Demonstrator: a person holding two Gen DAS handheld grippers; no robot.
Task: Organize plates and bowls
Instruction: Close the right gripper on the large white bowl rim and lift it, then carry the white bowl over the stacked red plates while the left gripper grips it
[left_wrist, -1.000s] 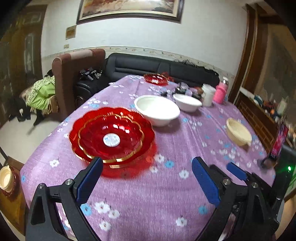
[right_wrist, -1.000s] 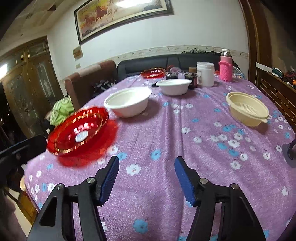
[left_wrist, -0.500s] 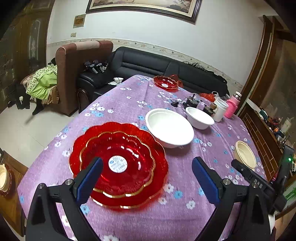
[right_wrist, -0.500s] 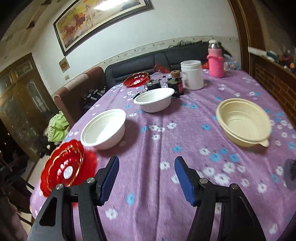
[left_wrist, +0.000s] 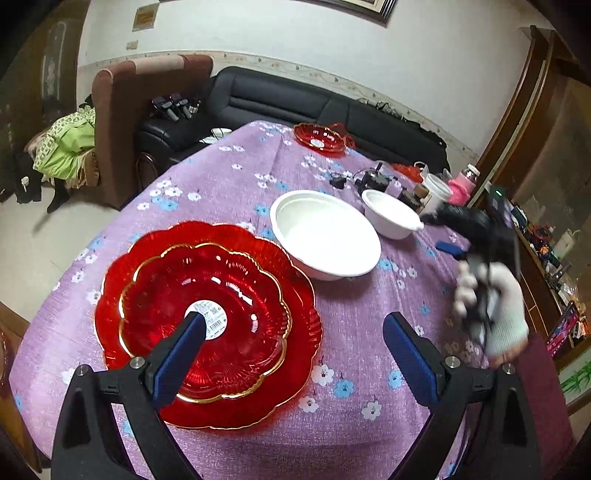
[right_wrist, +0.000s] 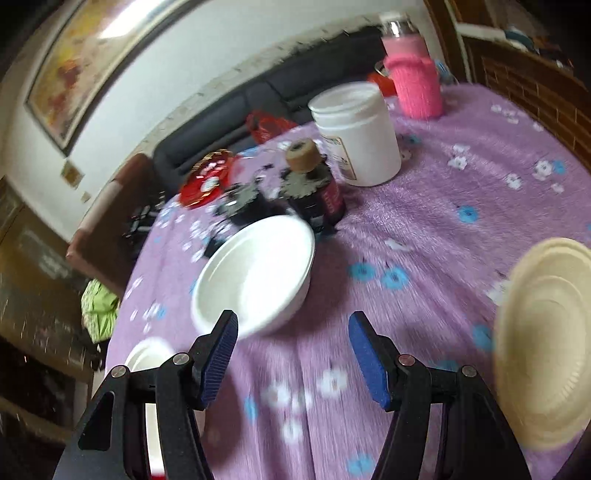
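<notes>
Two red scalloped plates (left_wrist: 207, 314) with gold rims lie stacked on the purple flowered tablecloth (left_wrist: 354, 350). My left gripper (left_wrist: 295, 332) hangs open above them, its left finger over the stack's centre. Beyond stand a large white bowl (left_wrist: 325, 236) and a smaller white bowl (left_wrist: 391, 218). In the blurred right wrist view my right gripper (right_wrist: 291, 332) is open and empty, just short of the smaller white bowl (right_wrist: 255, 273). A cream bowl (right_wrist: 546, 339) sits to its right and the large white bowl (right_wrist: 147, 358) shows at lower left. A gloved hand (left_wrist: 498, 306) holds the right gripper.
Behind the small bowl stand a dark bottle (right_wrist: 314, 184), a white jar (right_wrist: 354, 133) and a pink-sleeved flask (right_wrist: 413, 81). Another red plate (left_wrist: 319, 136) sits at the far table edge. A black sofa (left_wrist: 295, 99) and a brown armchair (left_wrist: 122, 110) stand beyond.
My right gripper has swept across the table to the smaller white bowl, tilting as it went. My left gripper has advanced over the red plates. Both stay open.
</notes>
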